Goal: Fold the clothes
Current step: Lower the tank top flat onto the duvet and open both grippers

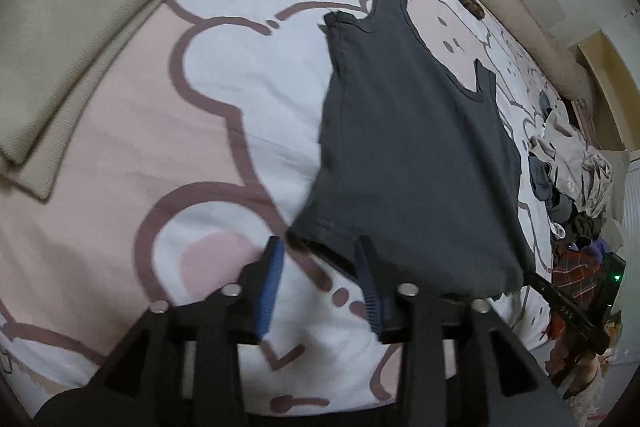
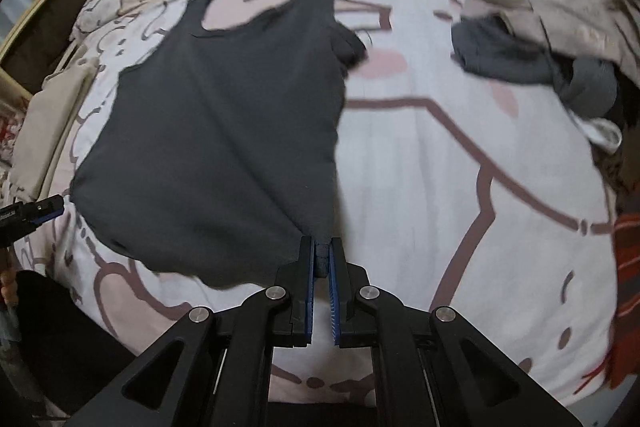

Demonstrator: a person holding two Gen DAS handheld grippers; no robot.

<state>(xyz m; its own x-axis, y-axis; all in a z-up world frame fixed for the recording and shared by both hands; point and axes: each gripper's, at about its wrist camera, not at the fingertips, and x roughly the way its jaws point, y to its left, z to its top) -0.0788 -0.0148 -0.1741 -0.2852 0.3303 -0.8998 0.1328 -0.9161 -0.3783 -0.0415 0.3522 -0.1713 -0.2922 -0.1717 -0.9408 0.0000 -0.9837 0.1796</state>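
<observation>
Right wrist view: right gripper (image 2: pixel 321 251) pinches tank top (image 2: pixel 224 131) hem corner; left gripper (image 1: pixel 320 247) gapes beside it.

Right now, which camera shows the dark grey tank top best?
The right wrist view: the dark grey sleeveless tank top spreads wide across the bed, its hem corner pinched in the right gripper. The left wrist view shows it narrower, partly behind the open left gripper.

The left hand-held gripper (image 1: pixel 320 251) is matte black, with ridged blue pads (image 1: pixel 269 287) lining its fingers and round silver pivot screws (image 1: pixel 232 290) on triangular cut-out linkage arms. The right hand-held gripper (image 2: pixel 320 251) is built alike: black frame, blue ribbed pads (image 2: pixel 308 297), silver screws (image 2: pixel 274 292).
</observation>
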